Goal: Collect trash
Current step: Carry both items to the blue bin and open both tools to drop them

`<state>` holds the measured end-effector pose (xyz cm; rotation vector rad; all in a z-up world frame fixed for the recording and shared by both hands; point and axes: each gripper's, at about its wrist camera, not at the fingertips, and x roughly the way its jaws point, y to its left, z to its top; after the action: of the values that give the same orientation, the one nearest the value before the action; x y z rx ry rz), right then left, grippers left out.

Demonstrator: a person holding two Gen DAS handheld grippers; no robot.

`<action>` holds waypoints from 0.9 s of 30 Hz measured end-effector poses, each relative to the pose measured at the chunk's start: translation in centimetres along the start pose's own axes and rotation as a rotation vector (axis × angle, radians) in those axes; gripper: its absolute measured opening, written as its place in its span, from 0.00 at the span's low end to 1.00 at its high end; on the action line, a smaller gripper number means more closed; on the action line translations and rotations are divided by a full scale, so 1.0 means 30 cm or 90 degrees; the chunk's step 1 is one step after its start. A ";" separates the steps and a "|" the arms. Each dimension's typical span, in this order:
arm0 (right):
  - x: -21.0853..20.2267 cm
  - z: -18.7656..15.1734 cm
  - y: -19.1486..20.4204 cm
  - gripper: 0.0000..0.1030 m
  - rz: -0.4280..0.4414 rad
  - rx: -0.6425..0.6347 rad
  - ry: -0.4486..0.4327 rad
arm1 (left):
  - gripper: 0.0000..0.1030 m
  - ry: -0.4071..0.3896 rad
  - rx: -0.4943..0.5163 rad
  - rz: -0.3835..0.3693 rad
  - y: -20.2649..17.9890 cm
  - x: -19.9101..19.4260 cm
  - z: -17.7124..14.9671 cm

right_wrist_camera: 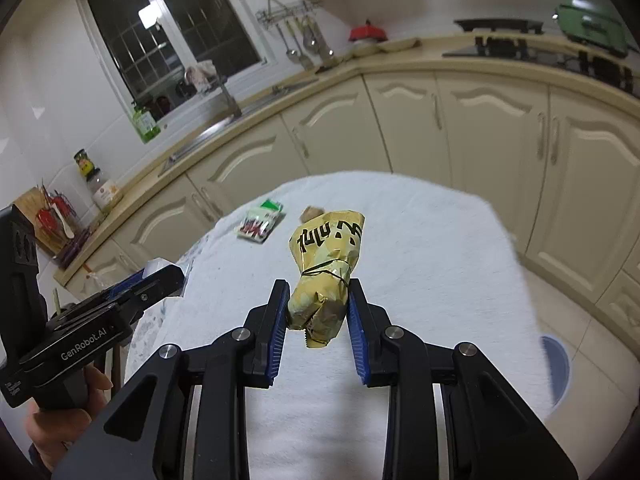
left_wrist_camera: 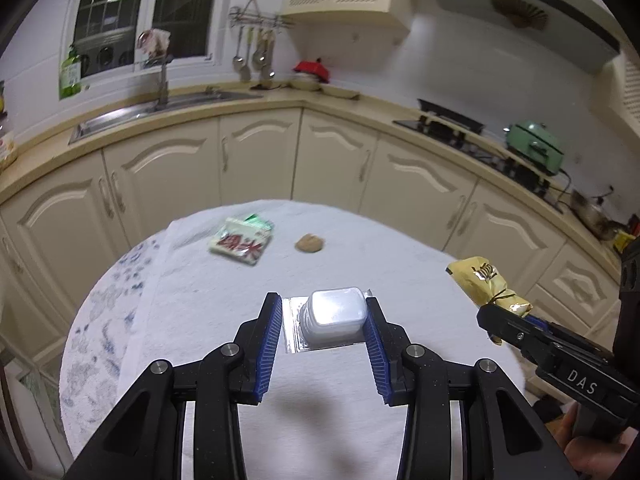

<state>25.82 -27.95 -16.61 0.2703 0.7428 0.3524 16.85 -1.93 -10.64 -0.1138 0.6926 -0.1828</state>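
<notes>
Evidently for carrying off, left gripper [left_wrist_camera: 325, 320] fingers pinch a plastic blister pack [left_wrist_camera: 334, 316] above the bench [left_wrist_camera: 400, 280], right gripper [right_wrist_camera: 319, 308] fingers pinch a crumpled yellow wrapper [right_wrist_camera: 326, 264] beside it.

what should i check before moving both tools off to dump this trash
1. Left tool shut on the blister pack: ok.
2. Right tool shut on the gold wrapper: ok.
3. Both pieces lifted off the cloth: ok.
4. Tools apart from each other: ok.
5. Bin in reach: cannot tell; only a blue rim shows on the floor.
6. Table cleared: not ok; the red-lettered packet and the brown lump remain.
</notes>
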 end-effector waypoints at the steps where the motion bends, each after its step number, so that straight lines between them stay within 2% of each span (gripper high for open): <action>1: -0.023 0.002 -0.009 0.28 -0.003 0.001 -0.008 | 0.35 -0.005 0.006 -0.005 -0.025 -0.017 0.004; 11: -0.325 0.048 -0.178 0.28 -0.060 0.032 -0.109 | 0.35 -0.052 0.072 -0.089 -0.343 -0.128 0.044; 16: -0.457 0.035 -0.303 0.28 -0.112 0.056 -0.141 | 0.35 -0.056 0.106 -0.136 -0.505 -0.123 0.049; 22: -0.558 -0.004 -0.492 0.28 -0.177 0.108 -0.149 | 0.35 -0.016 0.149 -0.191 -0.716 -0.035 0.010; 27: -0.563 -0.037 -0.661 0.28 -0.215 0.151 -0.132 | 0.35 0.036 0.181 -0.221 -0.883 0.075 -0.040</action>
<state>17.79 -52.64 -14.27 0.3921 0.6121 -0.0844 14.35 -28.34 -8.58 0.0444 0.6928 -0.6163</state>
